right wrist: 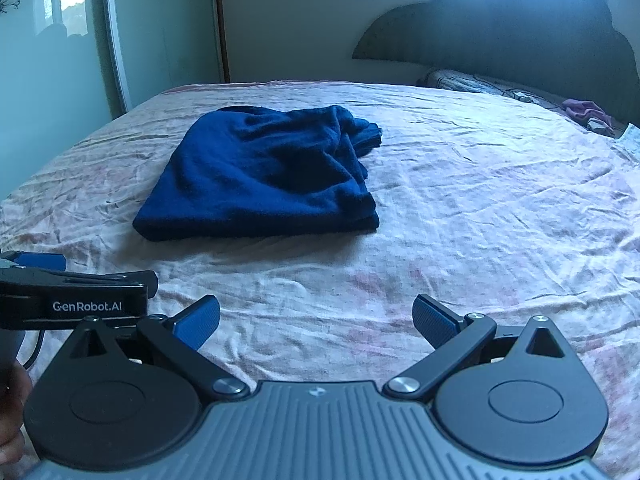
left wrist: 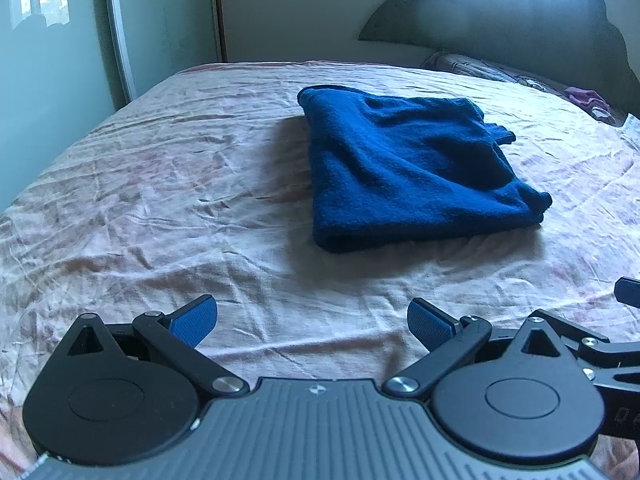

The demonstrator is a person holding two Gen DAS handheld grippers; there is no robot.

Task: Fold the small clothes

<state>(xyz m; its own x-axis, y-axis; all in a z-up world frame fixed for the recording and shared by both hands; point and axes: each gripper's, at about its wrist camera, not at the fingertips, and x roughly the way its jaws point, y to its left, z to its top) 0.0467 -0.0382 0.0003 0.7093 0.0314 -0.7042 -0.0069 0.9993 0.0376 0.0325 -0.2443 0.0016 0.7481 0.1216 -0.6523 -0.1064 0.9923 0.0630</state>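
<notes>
A dark blue fleece garment [left wrist: 412, 168] lies folded in a thick rectangle on the pink wrinkled bed sheet [left wrist: 160, 184]. It also shows in the right wrist view [right wrist: 264, 176], left of centre. My left gripper [left wrist: 312, 322] is open and empty, held above the sheet in front of the garment, apart from it. My right gripper [right wrist: 316, 322] is open and empty, also in front of the garment and to its right. The left gripper's body [right wrist: 76, 296] shows at the left edge of the right wrist view.
A dark headboard [right wrist: 520, 28] stands at the back right with a patterned pillow [right wrist: 472, 80] and a small purple cloth [right wrist: 584, 110] near it. A wall and wardrobe door [left wrist: 52, 64] run along the left of the bed.
</notes>
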